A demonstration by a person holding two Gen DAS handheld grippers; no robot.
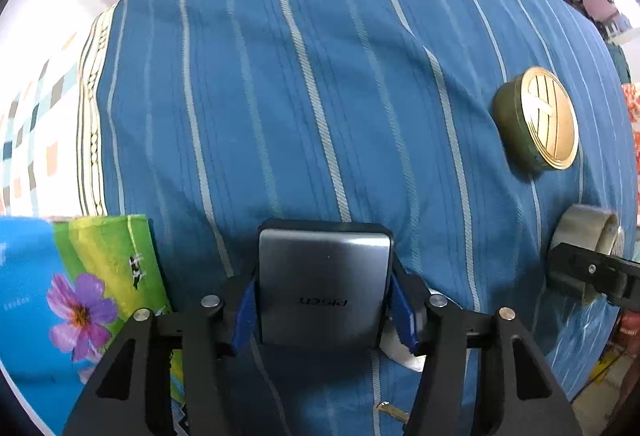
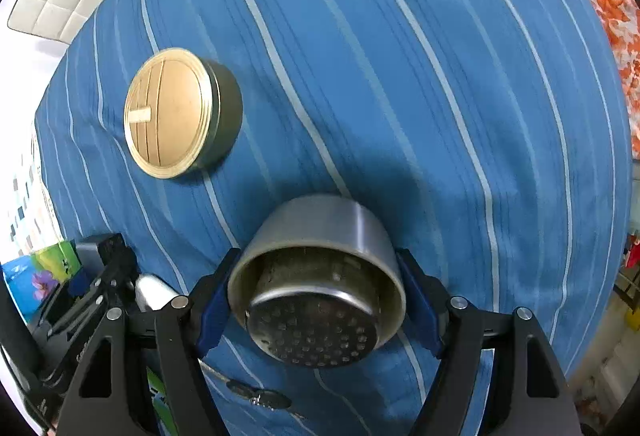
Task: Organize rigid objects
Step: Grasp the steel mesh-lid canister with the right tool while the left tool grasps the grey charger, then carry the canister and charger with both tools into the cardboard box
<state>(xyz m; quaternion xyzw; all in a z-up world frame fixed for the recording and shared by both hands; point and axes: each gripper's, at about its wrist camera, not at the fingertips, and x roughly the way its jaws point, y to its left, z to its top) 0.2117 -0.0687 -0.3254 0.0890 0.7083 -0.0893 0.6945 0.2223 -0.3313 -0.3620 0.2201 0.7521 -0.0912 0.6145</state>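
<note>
Now, you have the blue striped cloth (image 1: 320, 76) wide open ahead, so choose landing spots near the round tin (image 2: 176, 112) and keep spacing even. Your right gripper (image 2: 320, 300) is clamped on the metal strainer cup (image 2: 320, 276); lower it level. Your left gripper (image 1: 324, 300) grips the grey power bank (image 1: 324, 284) just above the cloth; set it flat before releasing.

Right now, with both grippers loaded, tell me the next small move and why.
Probably carry the metal strainer cup, clamped in the right gripper, toward the round tin with the gold lid and set it down beside it. The tin already rests on the blue striped bedsheet with bare cloth around it. The left gripper can hold its Pisen power bank meanwhile.
</note>
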